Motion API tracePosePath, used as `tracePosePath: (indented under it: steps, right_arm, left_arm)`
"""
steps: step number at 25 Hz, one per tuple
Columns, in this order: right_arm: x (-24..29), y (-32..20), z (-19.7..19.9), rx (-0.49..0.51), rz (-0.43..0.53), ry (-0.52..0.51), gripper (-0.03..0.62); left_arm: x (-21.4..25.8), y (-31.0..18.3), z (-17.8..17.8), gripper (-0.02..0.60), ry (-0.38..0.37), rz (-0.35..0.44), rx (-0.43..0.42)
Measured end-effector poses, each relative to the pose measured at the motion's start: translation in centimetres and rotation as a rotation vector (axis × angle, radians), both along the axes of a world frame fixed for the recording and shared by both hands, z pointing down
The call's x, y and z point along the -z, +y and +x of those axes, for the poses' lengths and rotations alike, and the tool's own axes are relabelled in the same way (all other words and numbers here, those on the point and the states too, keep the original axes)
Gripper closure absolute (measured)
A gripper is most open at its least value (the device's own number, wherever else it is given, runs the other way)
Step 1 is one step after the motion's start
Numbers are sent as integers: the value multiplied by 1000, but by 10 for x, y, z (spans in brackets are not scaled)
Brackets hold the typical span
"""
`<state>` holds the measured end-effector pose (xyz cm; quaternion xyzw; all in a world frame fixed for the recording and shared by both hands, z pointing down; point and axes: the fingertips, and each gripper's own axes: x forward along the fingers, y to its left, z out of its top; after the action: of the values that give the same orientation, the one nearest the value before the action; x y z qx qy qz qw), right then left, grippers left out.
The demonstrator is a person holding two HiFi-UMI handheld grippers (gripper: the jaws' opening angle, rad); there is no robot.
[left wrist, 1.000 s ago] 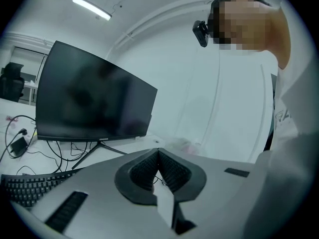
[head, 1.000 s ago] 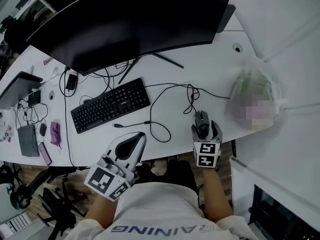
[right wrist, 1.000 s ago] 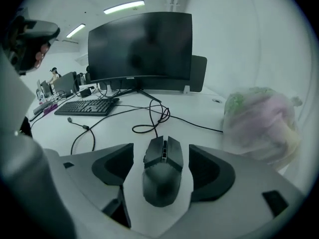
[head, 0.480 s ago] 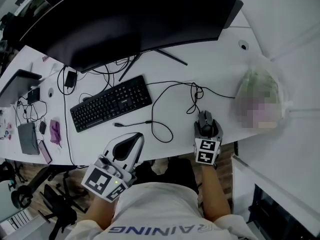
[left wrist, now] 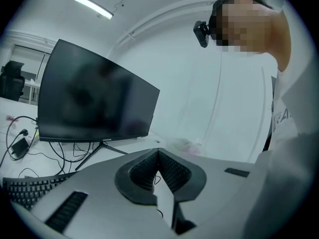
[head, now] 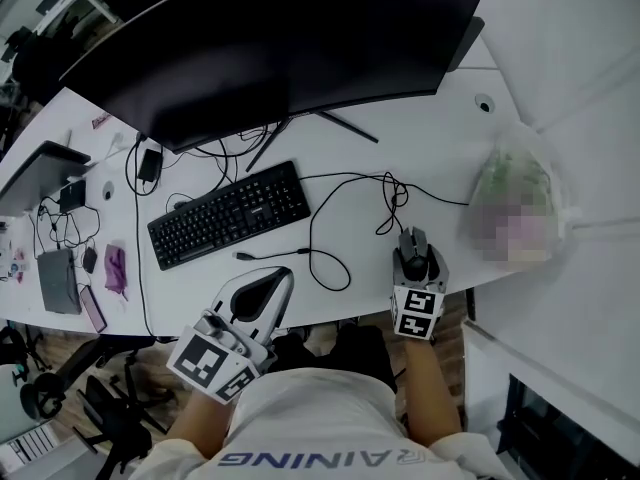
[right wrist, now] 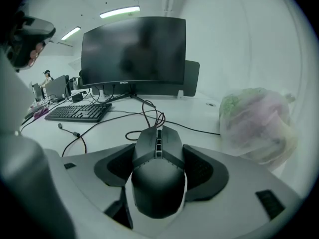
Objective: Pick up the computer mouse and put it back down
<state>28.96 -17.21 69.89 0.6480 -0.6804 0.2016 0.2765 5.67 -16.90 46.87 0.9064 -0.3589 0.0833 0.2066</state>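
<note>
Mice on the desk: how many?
1: the mouse at the desk front, between the right hand-held gripper's jaws, which have just been closing. Others may be hidden.

A black angular plastic computer mouse [right wrist: 158, 178] is standing out dark against the plain white desk [head: 420, 148]. The grey left tongs [left wrist: 158, 152] and grey right tongs [right wrist: 158, 148] are showing black ribbed pads [right wrist: 202, 171] and cubes [head: 418, 311] patterned with black-and-white squares. A translucent crinkled plastic bag [right wrist: 254, 123] is glowing green and pink.
</note>
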Motion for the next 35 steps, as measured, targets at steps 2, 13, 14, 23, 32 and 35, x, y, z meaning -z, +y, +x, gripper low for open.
tracePosePath:
  steps: [2, 13, 14, 23, 32, 35]
  right_arm:
    - [16, -2, -3, -2, 33, -11, 289]
    - [141, -9, -13, -27, 273, -30, 289]
    - [152, -9, -15, -22, 294, -30, 289]
    - [244, -12, -37, 35, 480, -33, 289]
    - [335, -14, -48, 83, 664, -29, 289]
    - [360, -13, -53, 100, 716, -25, 289]
  left_arm:
    - [5, 1, -3, 577, 2, 15, -3]
    - [53, 3, -29, 577, 49, 131, 6]
    - [57, 2, -32, 577, 52, 144, 10]
    - [94, -9, -54, 577, 93, 255, 45]
    - [126, -18, -74, 577, 128, 351, 85]
    - [135, -21, -80, 577, 139, 374, 98]
